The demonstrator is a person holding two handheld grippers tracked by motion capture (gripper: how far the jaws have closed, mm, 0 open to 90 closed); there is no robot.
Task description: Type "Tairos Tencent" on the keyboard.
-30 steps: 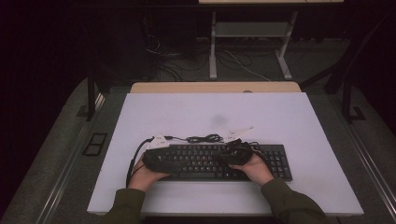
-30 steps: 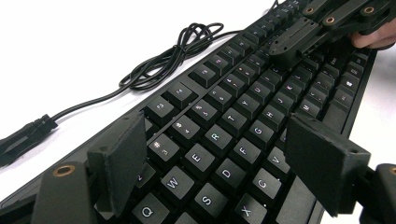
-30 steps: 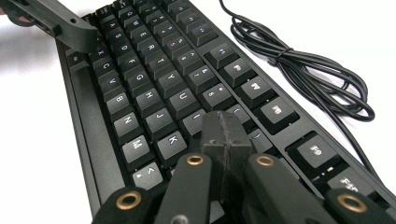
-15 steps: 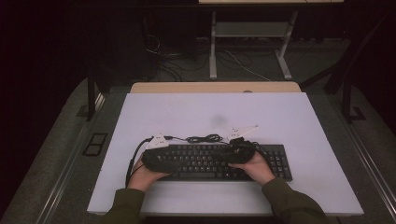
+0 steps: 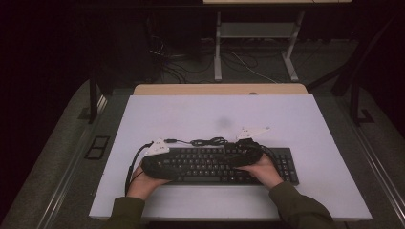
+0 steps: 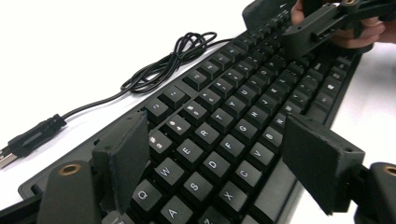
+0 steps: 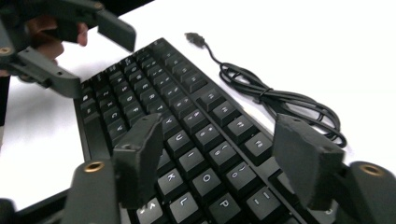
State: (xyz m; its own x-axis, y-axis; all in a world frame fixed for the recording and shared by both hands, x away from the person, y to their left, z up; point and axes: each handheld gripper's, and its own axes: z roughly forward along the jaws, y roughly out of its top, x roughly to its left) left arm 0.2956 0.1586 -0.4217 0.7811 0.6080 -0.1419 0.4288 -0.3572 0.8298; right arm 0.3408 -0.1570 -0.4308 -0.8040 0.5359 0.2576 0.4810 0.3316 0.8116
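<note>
On the near half of the white rectangular tabletop [image 5: 305, 119] lies a black full-size computer keyboard with white-lettered keys [image 5: 217, 164], its long side running left to right in the high view and its front edge close to the person. Both of the person's hands come in from the bottom of that view, each in an olive-green sleeve [image 5: 298, 207].

At the keyboard's left end, the left gripper [image 6: 224, 158] hangs just above the letter keys; its jaws stand wide apart with nothing between them but the keys below, roughly over the E, D and C columns. I cannot tell whether a jaw touches a key. At the middle-right of the keyboard, the right gripper [image 7: 219, 154] sits low over the keys as well, jaws spread wide and holding nothing, with the K, O, L and P keys in view beneath them.

Behind the keyboard's far edge, its thin black cable [image 5: 210, 141] lies loosely coiled on the tabletop, ending in a USB plug [image 6: 28, 140] that rests free on the white surface, just beside the keyboard's back left corner.

No container stands on the tabletop. Beyond its far edge a strip of pale wooden board [image 5: 219, 89] shows, with the dark floor behind.
</note>
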